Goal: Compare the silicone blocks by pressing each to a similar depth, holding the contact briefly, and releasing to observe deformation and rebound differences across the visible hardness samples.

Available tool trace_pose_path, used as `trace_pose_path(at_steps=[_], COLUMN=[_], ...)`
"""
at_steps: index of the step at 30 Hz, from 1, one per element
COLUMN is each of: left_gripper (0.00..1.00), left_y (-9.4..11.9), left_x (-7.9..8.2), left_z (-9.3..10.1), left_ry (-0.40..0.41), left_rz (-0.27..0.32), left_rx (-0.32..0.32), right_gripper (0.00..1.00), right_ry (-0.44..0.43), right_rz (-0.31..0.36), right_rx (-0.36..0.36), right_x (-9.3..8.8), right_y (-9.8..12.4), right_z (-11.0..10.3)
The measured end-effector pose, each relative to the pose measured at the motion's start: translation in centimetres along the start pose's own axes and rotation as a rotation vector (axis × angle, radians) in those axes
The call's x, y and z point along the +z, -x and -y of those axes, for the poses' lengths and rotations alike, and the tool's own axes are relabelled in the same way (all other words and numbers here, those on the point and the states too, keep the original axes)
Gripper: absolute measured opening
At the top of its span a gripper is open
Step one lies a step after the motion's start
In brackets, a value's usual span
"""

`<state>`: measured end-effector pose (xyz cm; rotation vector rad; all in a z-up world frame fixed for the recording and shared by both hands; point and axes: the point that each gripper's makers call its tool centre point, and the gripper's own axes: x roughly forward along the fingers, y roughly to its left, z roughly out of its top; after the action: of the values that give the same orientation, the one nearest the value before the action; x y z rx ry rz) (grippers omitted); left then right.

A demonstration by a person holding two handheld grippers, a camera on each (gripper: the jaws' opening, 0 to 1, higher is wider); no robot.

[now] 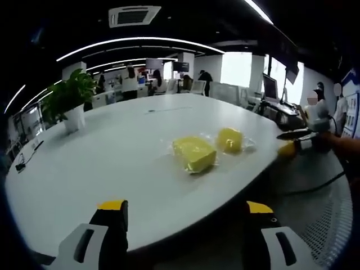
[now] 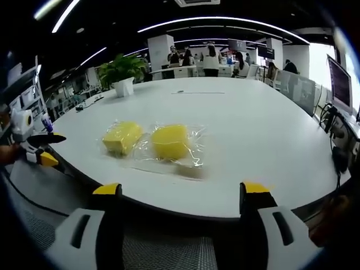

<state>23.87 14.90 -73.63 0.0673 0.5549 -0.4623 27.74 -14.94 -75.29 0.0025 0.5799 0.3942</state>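
2 yellow silicone blocks lay side by side on the white counter (image 1: 112, 152), each in clear plastic wrap; in the left gripper view the larger-looking block (image 1: 194, 153) sat at centre and the second block (image 1: 230, 139) just right of it, slightly higher in the frame; in the right gripper view the same pair showed at centre left, one block (image 2: 121, 137) left of the other (image 2: 170, 141), with crinkled wrap spreading around them. They looked close together, though whether their wraps touched was hard to tell.

The left gripper (image 1: 185, 211) sat low in its view with its jaws wide apart and nothing between them, short of the counter edge; the right gripper (image 2: 180, 191) was likewise spread and unloaded at the bottom of its view, also off the counter. Neither touched a block, so pressing appeared not yet begun. Each gripper also showed at the edge of the other's view, across the counter.

A potted plant (image 1: 70, 101) stood at the upper left of the left gripper view; people sat and stood far behind.

Judging by look, the blocks should be light, soft and springy; the glossy wrap would likely be slippery and could slide on the smooth counter. A press straight down on the centre of a top face seemed safest, perhaps with the other gripper steadying a side.
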Motion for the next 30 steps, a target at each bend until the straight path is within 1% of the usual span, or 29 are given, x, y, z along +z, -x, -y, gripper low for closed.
trace_pose_path(at_steps=[2, 4, 9, 12, 16, 19, 21, 23, 27, 30], left_gripper=[0.85, 0.85, 0.85, 0.85, 0.85, 0.83, 0.79, 0.79, 0.8, 0.79], left_y=[0.1, 0.1, 0.1, 0.1, 0.1, 0.1, 0.1, 0.1, -0.1, -0.5], left_x=[0.4, 0.5, 0.8, 1.1, 1.3, 1.4, 1.5, 2.0, 3.3, 3.5], left_z=[-0.1, -0.2, -0.1, 0.2, 0.4, 0.6, 0.9, 0.9, 1.1, 0.9], left_ry=[0.008, 0.035, 0.066, 0.041, 0.009, 0.004, 0.026, 0.027, 0.001, 0.0], left_rz=[0.023, 0.03, 0.049, 0.063, 0.064, 0.064, 0.043, 0.052, 0.08, 0.078], left_rx=[0.008, 0.003, -0.005, -0.013, -0.026, -0.046, -0.07, -0.081, -0.088, -0.097], right_gripper=[0.8, 0.79, 0.78, 0.78, 0.78, 0.78, 0.78, 0.78, 0.78, 0.78], right_ry=[-0.002, -0.005, -0.009, -0.011, -0.012, -0.013, -0.012, -0.013, -0.017, -0.021], right_rz=[0.005, 0.008, 0.015, 0.019, 0.021, 0.025, 0.027, 0.03, 0.038, 0.039], right_rx=[0.0, 0.003, 0.006, 0.005, 0.004, 0.004, 0.005, 0.002, -0.006, -0.003], right_x=[0.1, 0.1, 0.2, 0.3, 0.3, 0.4, 0.4, 0.4, 0.6, 0.6], right_y=[0.0, 0.0, 0.0, 0.0, 0.1, 0.0, 0.1, 0.1, 0.1, 0.1], right_z=[0.0, 0.0, 0.0, 0.0, 0.0, 0.0, 0.0, 0.1, 0.2, 0.1])
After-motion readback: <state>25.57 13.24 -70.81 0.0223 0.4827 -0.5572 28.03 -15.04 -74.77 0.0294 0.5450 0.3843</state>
